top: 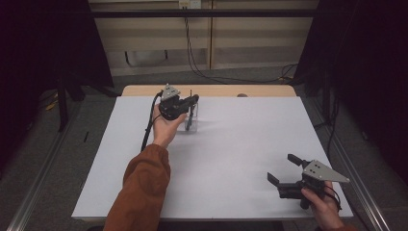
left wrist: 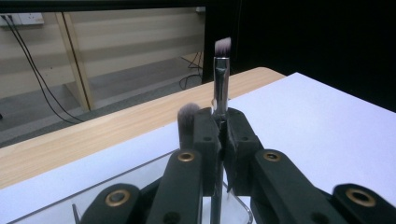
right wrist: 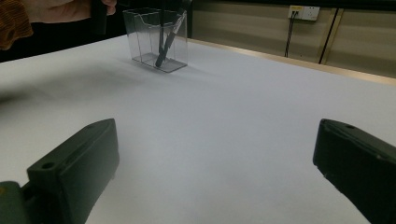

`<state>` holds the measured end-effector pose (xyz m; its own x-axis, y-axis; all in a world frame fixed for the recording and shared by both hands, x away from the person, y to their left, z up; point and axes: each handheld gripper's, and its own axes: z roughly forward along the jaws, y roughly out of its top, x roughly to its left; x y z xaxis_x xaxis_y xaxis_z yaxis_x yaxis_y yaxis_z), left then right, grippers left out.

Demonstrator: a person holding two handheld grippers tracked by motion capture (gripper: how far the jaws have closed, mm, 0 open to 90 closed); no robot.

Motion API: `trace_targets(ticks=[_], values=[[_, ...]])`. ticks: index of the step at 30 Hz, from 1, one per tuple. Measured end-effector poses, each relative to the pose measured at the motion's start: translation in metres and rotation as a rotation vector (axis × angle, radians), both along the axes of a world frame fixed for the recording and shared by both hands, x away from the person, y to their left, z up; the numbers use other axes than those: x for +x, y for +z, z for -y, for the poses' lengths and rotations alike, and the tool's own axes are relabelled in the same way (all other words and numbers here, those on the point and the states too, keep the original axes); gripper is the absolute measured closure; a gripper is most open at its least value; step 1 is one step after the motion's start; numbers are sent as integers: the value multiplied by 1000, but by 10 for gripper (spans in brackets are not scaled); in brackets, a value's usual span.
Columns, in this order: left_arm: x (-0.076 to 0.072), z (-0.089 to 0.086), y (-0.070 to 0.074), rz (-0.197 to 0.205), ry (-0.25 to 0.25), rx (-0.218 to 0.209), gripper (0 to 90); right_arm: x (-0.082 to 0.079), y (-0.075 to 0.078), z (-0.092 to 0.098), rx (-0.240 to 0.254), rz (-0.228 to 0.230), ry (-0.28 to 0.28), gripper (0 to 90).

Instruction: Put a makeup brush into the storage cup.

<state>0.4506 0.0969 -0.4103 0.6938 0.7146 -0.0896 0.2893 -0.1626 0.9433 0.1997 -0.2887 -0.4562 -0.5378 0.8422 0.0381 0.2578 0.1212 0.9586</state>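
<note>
Up at the far-left part of the white table (top: 226, 159), the left gripper (top: 192, 100) has its jaws pinched on the silver ferrule of a makeup brush (left wrist: 221, 79), which stands upright with its pale, purple-tipped bristles on top. From the left gripper view, the brush handle runs down between the pads into a clear plastic holder (right wrist: 156, 39) — a small box with a divider, standing on the table. A second brush (left wrist: 187, 122) with a rounded grey tuft pokes up just beside the left pad, and in the right gripper view a dark handle leans aslant inside the holder. No brand, label or lettering can be read on either brush, the holder or the grippers; the handles are too dark and small to tell.

Near the table's right front corner, well apart from the holder, the right gripper (top: 284, 168) rests low over the surface with its jaws spread wide — nothing between them but bare tabletop. A white wall socket (right wrist: 303, 11) shows beyond the table's wooden edge, unmarked as far as can be seen.
</note>
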Motion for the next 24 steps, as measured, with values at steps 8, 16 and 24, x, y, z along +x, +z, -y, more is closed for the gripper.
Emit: trace_targets(ticks=[8,16,24], values=[[0,1,-2,-8,-5,2,844,0,0,0,-2,0,0,1],[0,3,-3,-15,-5,15,825,0,0,0,-3,0,2,0],[-1,2,-2,6,2,23,698,0,0,0,-2,0,2,0]])
